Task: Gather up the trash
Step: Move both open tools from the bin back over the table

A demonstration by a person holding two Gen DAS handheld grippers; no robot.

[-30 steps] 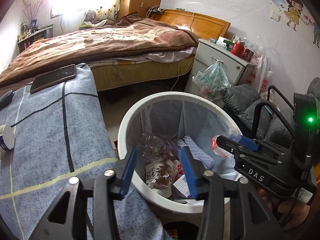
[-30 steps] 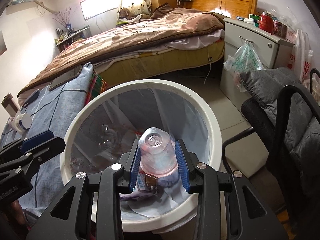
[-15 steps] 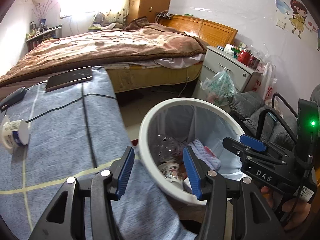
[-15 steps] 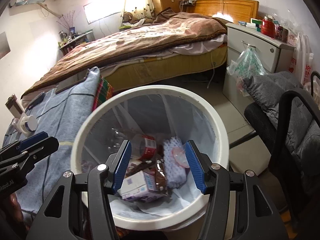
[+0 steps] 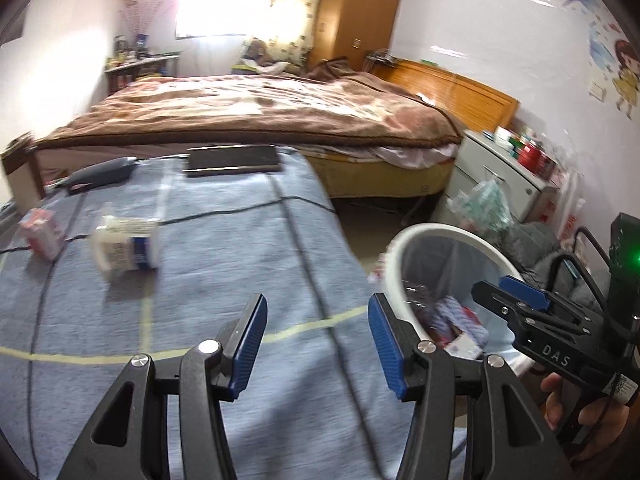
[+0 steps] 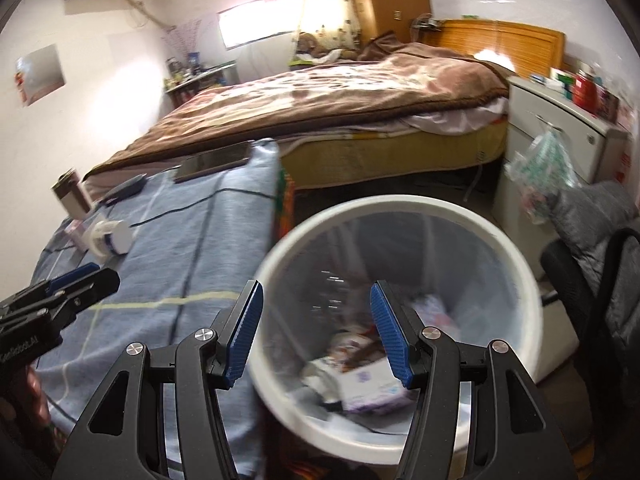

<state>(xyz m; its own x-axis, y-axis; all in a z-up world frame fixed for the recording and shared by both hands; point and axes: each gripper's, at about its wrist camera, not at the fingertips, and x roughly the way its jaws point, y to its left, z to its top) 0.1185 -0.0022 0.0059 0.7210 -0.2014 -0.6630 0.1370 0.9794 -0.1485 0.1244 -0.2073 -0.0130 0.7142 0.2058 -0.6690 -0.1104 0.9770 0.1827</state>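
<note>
Left gripper (image 5: 316,344): spread wide, nothing between the blue pads (image 5: 250,346), hanging over the blue cloth-covered counter (image 5: 224,264)

Right gripper (image 6: 316,332): also spread wide and empty, above the near-left rim of the white bin (image 6: 516,280). From the left camera it shows to the right of the left gripper, over the bin's far side, held by a hand (image 5: 576,408)

Bin: sits off the counter's right edge, just right of the left gripper's right pad. Clear liner inside. Contents blurred; a white carton with purple print (image 6: 368,388), a blue-white knit piece (image 5: 448,316) and some brown and pink scraps can be made out

Ahead and to the left of the left gripper, on the counter:
- white jar (image 5: 128,248) with a blue label, lying on its side
- small pink box (image 5: 42,236) just left of the jar, apart from it
- black cable (image 5: 240,210) running across the cloth behind the jar
- farther on, a phone (image 5: 232,160) flat at the far edge, and a dark oblong item (image 5: 100,174) to its left

Beyond the counter: a bed (image 5: 256,112) with a brown blanket. Ahead and right of the bin: a white nightstand (image 6: 560,136) with a plastic bag (image 6: 540,168) hanging from its front, and a chair (image 6: 600,256) draped with grey clothing
</note>
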